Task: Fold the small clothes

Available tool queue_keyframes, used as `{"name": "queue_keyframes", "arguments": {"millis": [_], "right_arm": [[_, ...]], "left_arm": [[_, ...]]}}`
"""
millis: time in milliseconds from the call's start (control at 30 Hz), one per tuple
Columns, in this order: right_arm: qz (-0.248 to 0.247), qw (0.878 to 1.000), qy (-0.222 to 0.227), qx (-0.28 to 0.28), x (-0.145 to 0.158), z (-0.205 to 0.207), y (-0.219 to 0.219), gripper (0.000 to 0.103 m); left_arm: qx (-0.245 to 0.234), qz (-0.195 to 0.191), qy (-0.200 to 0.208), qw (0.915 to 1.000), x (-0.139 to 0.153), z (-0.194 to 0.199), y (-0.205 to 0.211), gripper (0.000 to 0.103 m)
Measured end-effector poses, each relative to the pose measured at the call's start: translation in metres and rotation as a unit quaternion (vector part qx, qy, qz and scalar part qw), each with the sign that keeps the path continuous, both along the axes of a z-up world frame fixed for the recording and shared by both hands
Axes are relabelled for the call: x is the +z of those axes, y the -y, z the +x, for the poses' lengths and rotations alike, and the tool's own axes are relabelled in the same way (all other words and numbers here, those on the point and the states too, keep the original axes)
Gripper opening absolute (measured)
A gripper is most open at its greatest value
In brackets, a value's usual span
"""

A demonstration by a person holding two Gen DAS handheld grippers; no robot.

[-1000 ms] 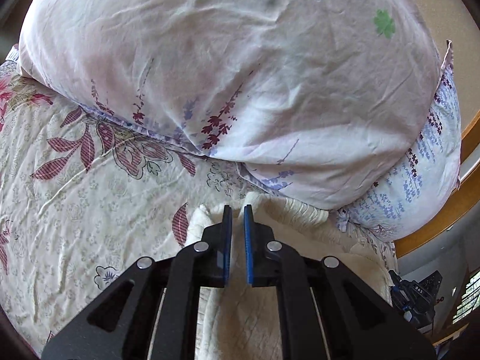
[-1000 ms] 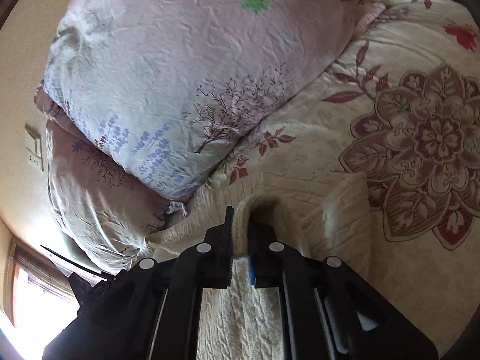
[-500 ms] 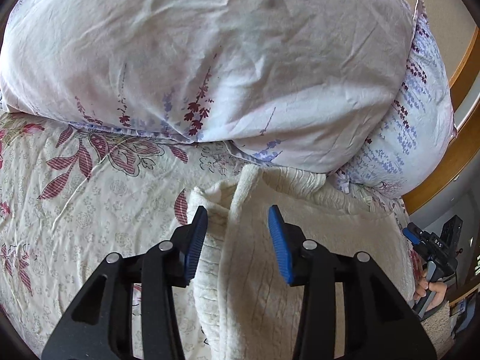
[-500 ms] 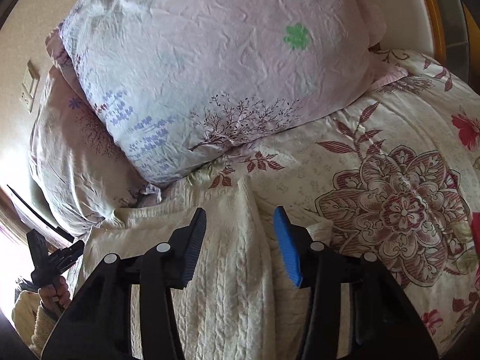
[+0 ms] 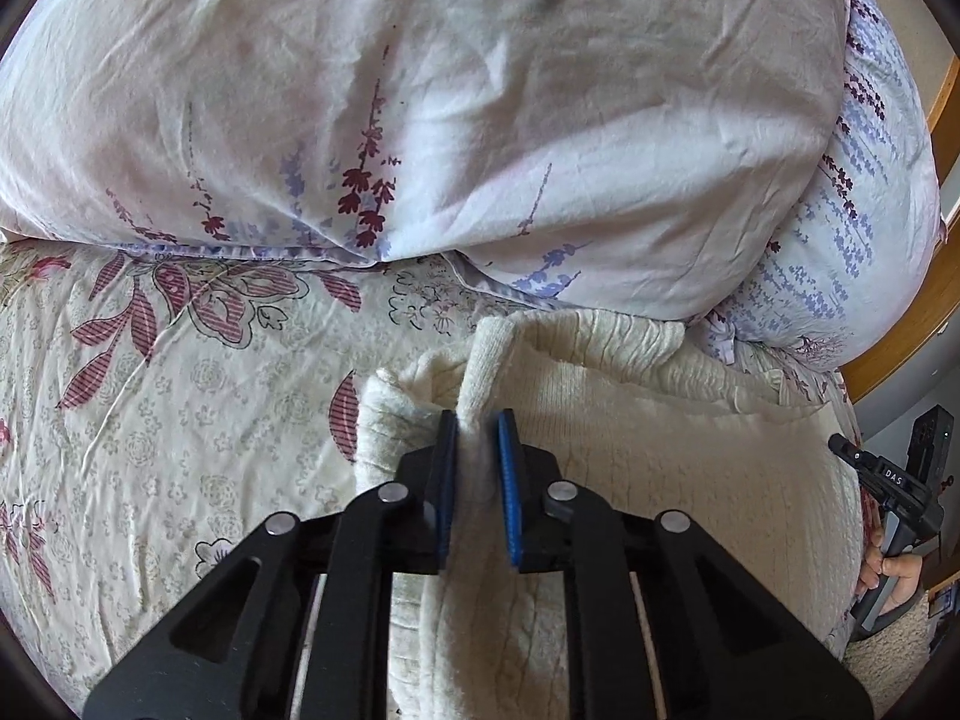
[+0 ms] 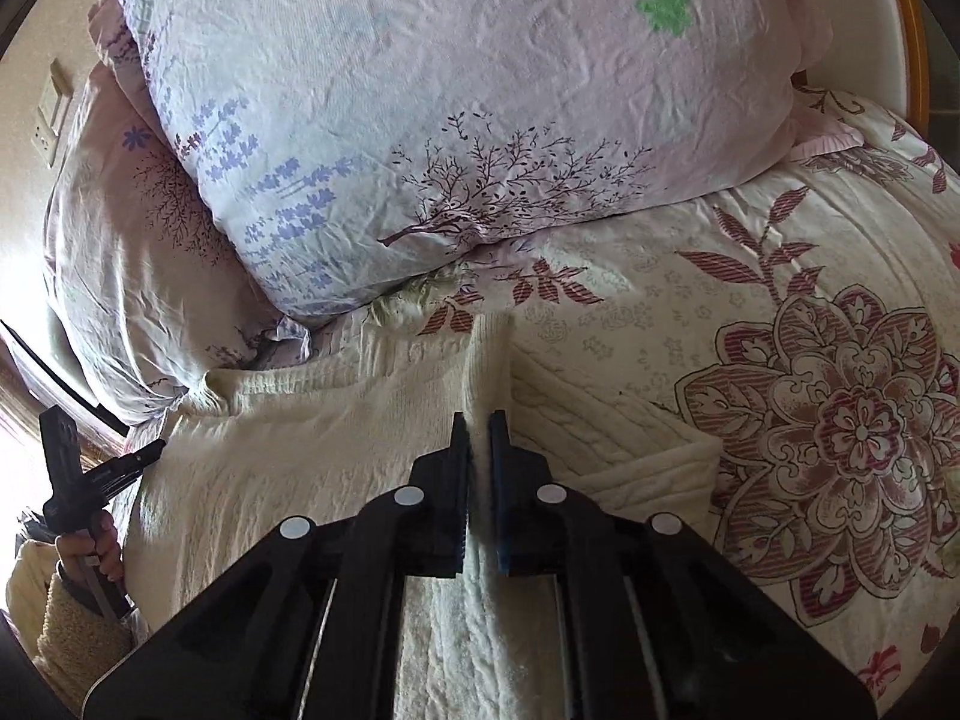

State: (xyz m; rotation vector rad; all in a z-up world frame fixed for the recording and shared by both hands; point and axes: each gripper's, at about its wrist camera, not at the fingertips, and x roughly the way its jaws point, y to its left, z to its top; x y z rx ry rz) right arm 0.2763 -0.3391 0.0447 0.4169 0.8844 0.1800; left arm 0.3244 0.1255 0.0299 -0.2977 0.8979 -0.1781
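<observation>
- The cream knitted sweater lies flat on the bed, its far edge close against the pillows, its body stretching back toward the viewer under both tools.
- The left gripper has its jaws nearly shut on a raised ridge of the knit; the pinched fold stands up between the blue pads and runs away from the jaws toward the far edge of the garment.
- The right gripper is likewise clamped on a ridge of the sweater, the fold rising straight ahead of its jaws.
- Each ridge runs along its tool's fingers, so any lift would likely carry the far edge back toward the near side; both hands look equally placed, neither clearly nearer.
- A folded-in sleeve or side panel lies just right of the right gripper's hold.
- The floral bedspread carries the garment; the large pale pillow sits at the far side, resting on a second pillow.
- No containers are in view.
</observation>
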Motion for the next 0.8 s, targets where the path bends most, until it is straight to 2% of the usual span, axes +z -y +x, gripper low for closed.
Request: {"name": "queue_keyframes", "arguments": {"millis": [100,200,267,333,467,567,600,633,667,700,733,800], "right_arm": [[-0.004,0.999,0.032,-0.015,0.013,-0.006,0.003,0.006],[0.003,0.997,0.061,-0.04,0.029,-0.011,0.014,0.005],[-0.003,0.996,0.067,-0.057,0.033,-0.01,0.018,0.005],[-0.009,0.996,0.048,-0.07,0.026,-0.004,0.021,0.005],[-0.041,0.996,-0.031,-0.075,-0.006,0.015,0.015,0.005],[-0.059,0.995,-0.038,-0.069,-0.003,0.02,0.01,0.007],[-0.059,0.995,-0.038,-0.07,0.0,0.02,0.01,0.017],[-0.06,0.994,-0.038,-0.078,0.004,0.019,0.012,0.035],[-0.061,0.994,-0.034,-0.087,0.011,0.016,0.013,0.043],[-0.063,0.994,-0.018,-0.091,0.019,0.013,0.013,0.047],[-0.069,0.994,0.005,-0.085,0.029,0.01,0.009,0.047],[-0.086,0.995,0.038,-0.038,0.046,0.01,-0.012,0.047]], "left_arm": [[0.005,-0.003,0.029,0.9996,0.01,-0.002,0.006,0.005],[0.025,-0.022,0.062,0.9975,0.024,-0.005,0.001,0.005],[0.036,-0.029,0.069,0.9965,0.026,0.0,0.001,0.005],[0.045,-0.022,0.055,0.9972,0.02,0.008,0.006,0.005],[0.062,0.007,0.0,0.998,-0.007,0.024,0.015,0.006],[0.07,0.007,-0.001,0.9975,-0.009,0.027,0.019,0.01],[0.071,0.001,0.002,0.9975,-0.007,0.026,0.018,0.015],[0.073,-0.009,0.011,0.9972,-0.003,0.023,0.016,0.024],[0.079,-0.022,0.024,0.9964,0.001,0.017,0.01,0.031],[0.089,-0.035,0.037,0.9948,0.006,0.009,0.005,0.046],[0.098,-0.049,0.051,0.9926,0.011,0.0,0.0,0.054],[0.107,-0.069,0.074,0.9891,0.019,-0.019,-0.007,0.06]]}}
